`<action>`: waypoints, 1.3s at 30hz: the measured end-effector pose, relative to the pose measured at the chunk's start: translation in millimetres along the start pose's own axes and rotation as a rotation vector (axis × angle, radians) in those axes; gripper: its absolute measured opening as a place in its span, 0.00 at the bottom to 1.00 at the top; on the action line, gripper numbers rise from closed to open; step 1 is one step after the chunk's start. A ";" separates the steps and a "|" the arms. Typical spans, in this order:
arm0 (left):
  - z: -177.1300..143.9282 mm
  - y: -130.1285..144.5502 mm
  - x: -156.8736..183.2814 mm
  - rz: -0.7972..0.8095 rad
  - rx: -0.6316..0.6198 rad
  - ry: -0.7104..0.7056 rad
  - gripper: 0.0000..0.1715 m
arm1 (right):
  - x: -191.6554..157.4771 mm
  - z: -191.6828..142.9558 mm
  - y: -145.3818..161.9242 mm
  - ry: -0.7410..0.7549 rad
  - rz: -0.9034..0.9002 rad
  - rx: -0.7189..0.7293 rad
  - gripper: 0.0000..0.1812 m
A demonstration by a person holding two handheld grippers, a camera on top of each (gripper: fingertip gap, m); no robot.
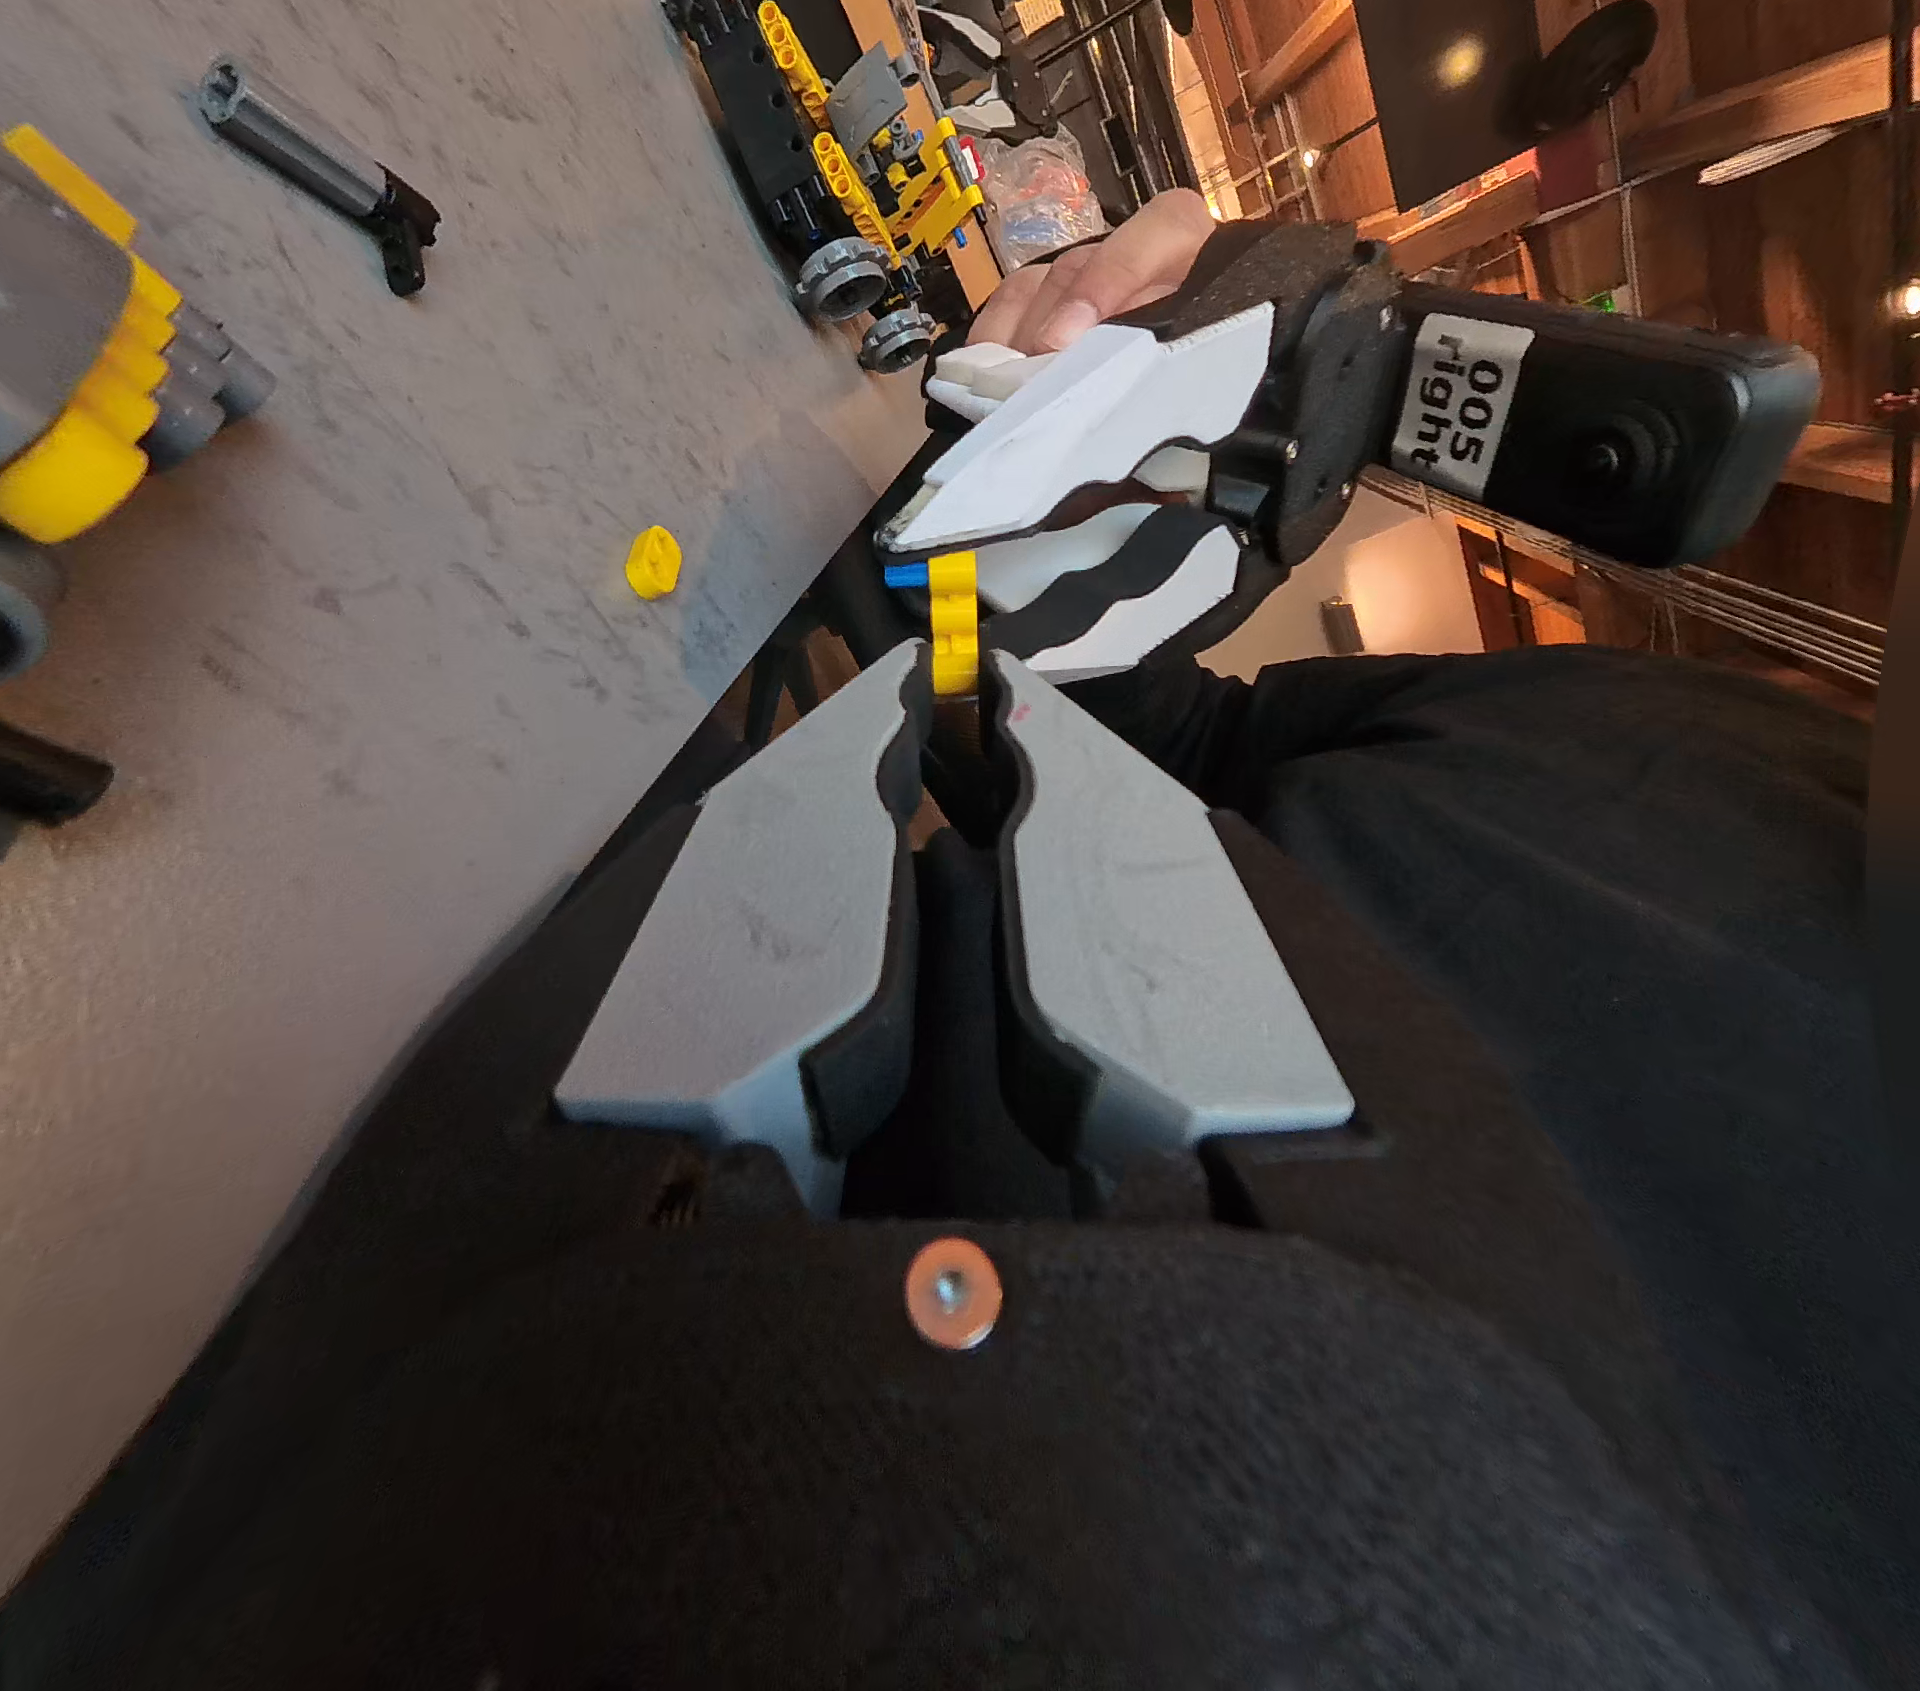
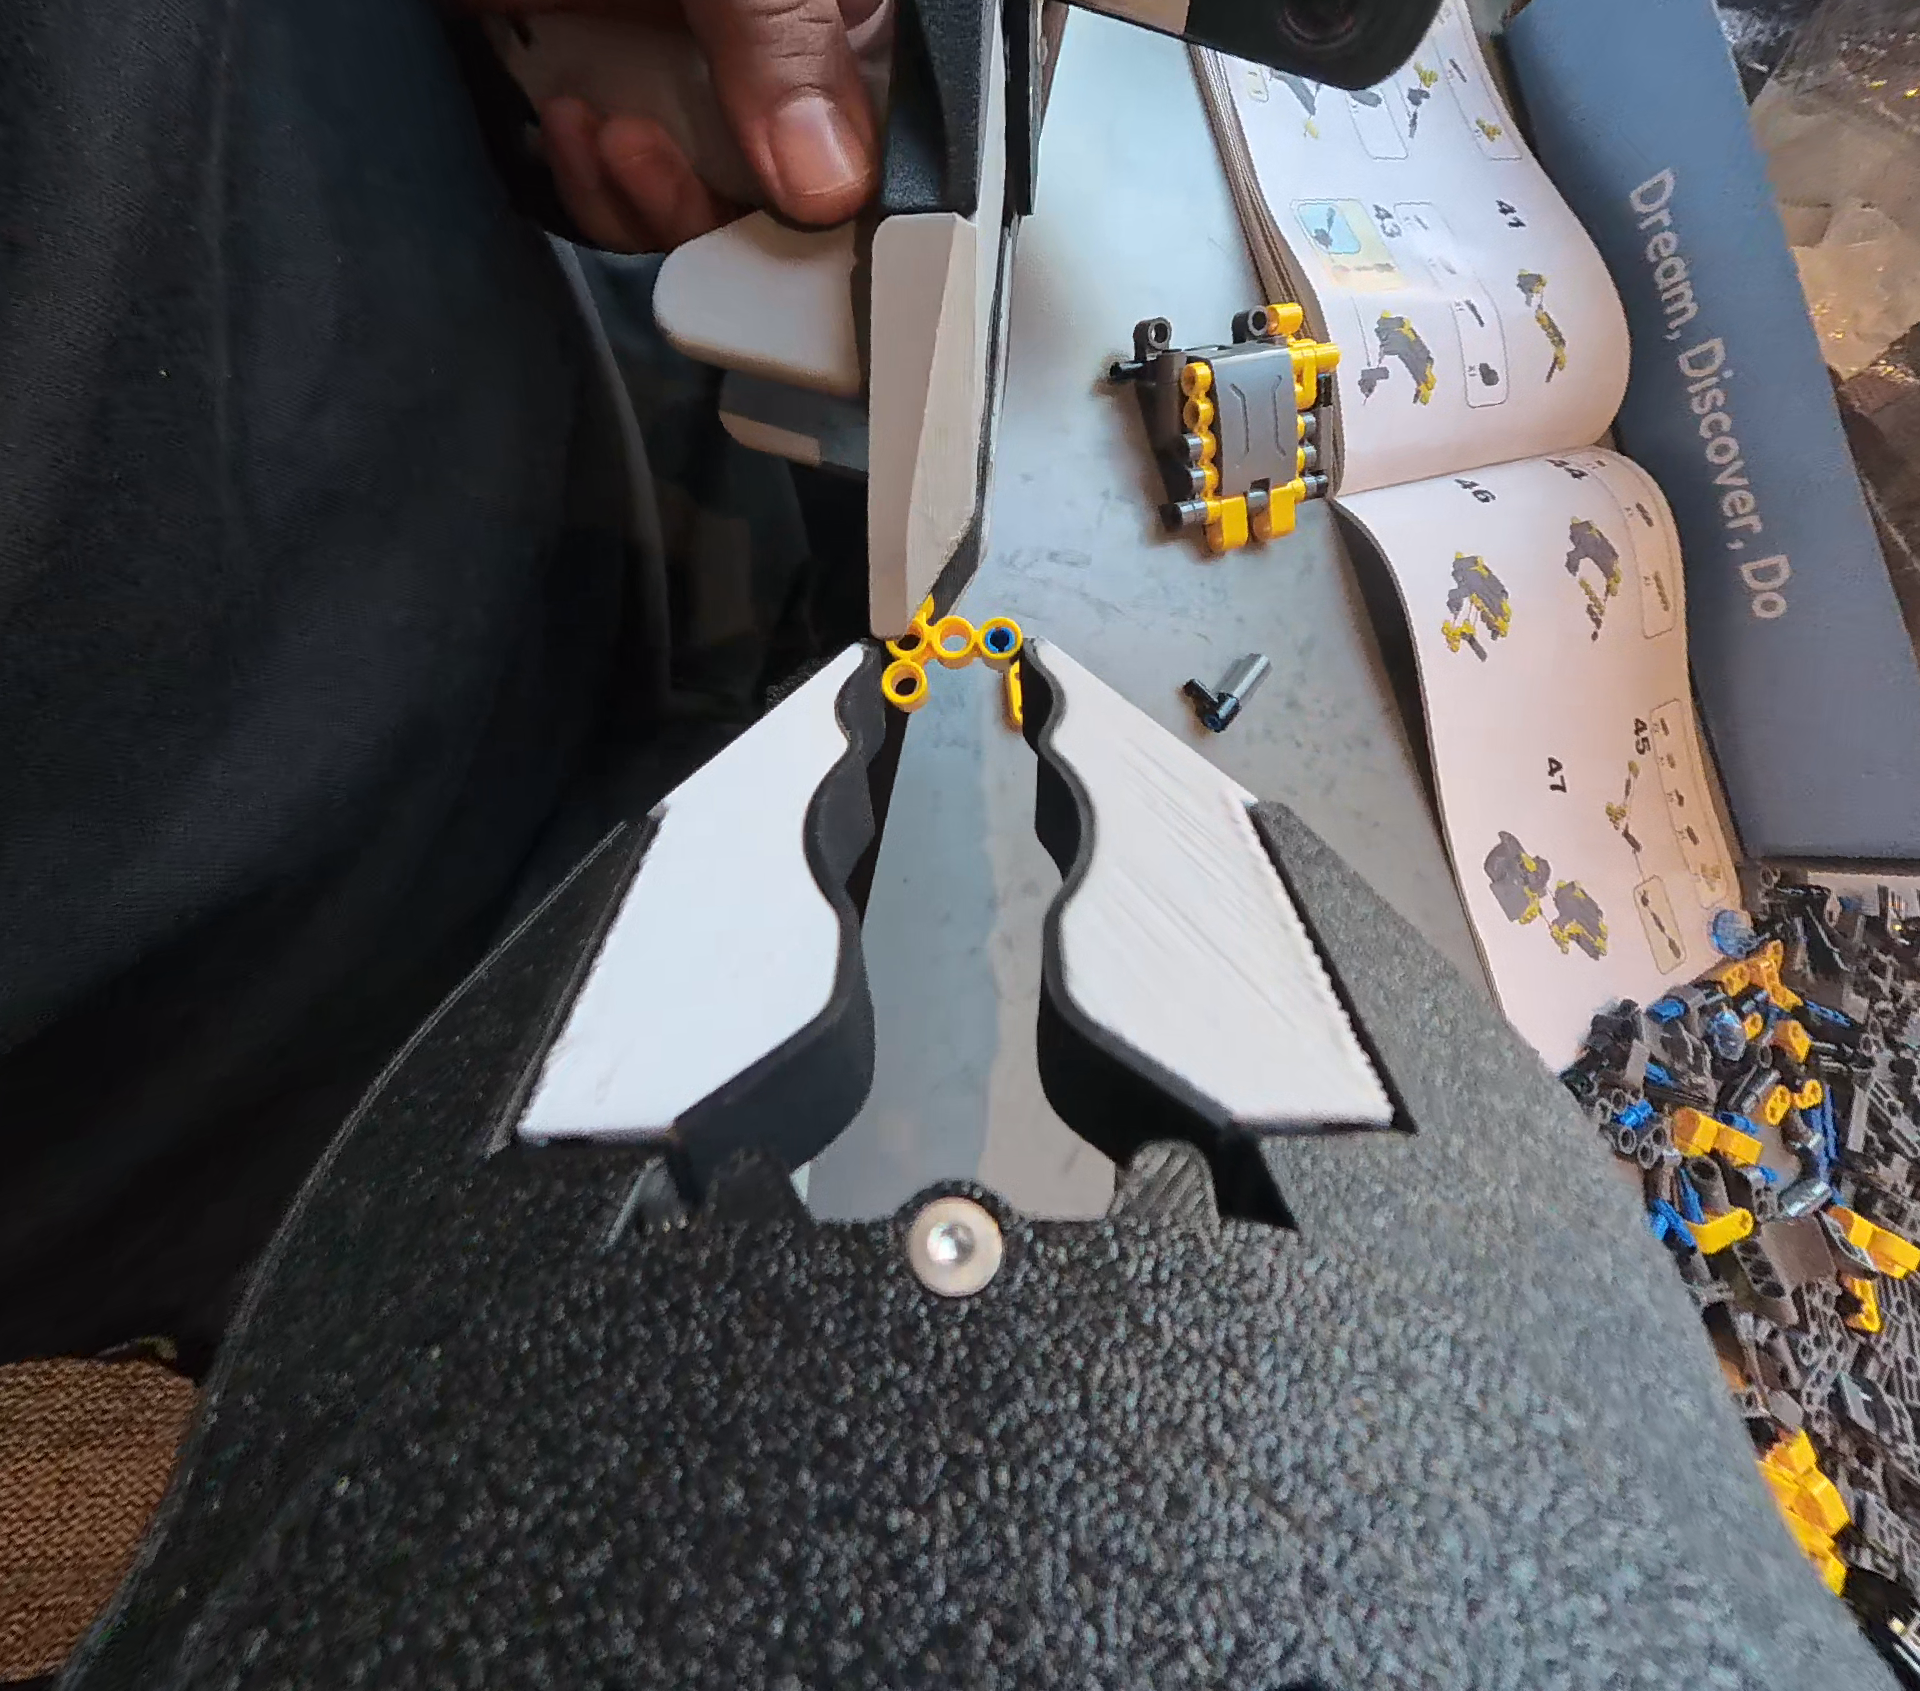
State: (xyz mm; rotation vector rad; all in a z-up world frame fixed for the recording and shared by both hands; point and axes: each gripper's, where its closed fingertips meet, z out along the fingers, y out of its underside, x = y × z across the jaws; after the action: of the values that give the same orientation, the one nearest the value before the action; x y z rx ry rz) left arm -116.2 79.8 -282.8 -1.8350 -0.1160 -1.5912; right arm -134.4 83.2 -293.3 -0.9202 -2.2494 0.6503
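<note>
My left gripper (image 1: pixel 954 670) is shut on a small yellow holed beam (image 1: pixel 953 628) and holds it off the table's near edge, over dark clothing. A blue pin (image 1: pixel 902 574) sticks out of the beam's far end. In the right wrist view the left gripper (image 2: pixel 902 618) comes down from above onto the same beam (image 2: pixel 951 642). My right gripper (image 2: pixel 945 654) has white fingers about a beam's length apart. Both pads touch the ends of the beam, and the blue pin (image 2: pixel 1001 635) sits by the right pad. The right gripper also shows in the left wrist view (image 1: pixel 940 566).
On the grey table (image 1: pixel 416 706) lie a grey tube with a black connector (image 1: pixel 312 171), a small yellow bush (image 1: pixel 652 561), a yellow-grey sub-assembly (image 2: pixel 1236 436) and a larger model (image 1: pixel 800 114). An open instruction booklet (image 2: pixel 1507 519), a blue-grey box (image 2: pixel 1714 394) and several loose pieces (image 2: pixel 1766 1174) lie to the right. The tips of both grippers are at nearly the same place.
</note>
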 end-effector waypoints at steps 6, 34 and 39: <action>-1.2 -2.3 -2.2 -0.005 0.015 -0.012 0.03 | 1.7 -0.6 -1.8 -0.003 0.021 0.017 0.14; -13.4 -5.9 -28.7 0.971 -0.320 -0.599 0.05 | 7.6 11.4 8.1 -0.244 0.208 0.120 0.13; -11.3 -7.8 -25.1 1.050 -0.337 -0.567 0.07 | 7.2 12.8 6.7 -0.279 0.232 0.143 0.13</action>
State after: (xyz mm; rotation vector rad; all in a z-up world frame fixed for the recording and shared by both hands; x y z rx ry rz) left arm -135.6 88.6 -301.9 -2.0071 0.7779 -0.3622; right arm -144.5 90.2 -303.8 -1.0831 -2.3155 1.0888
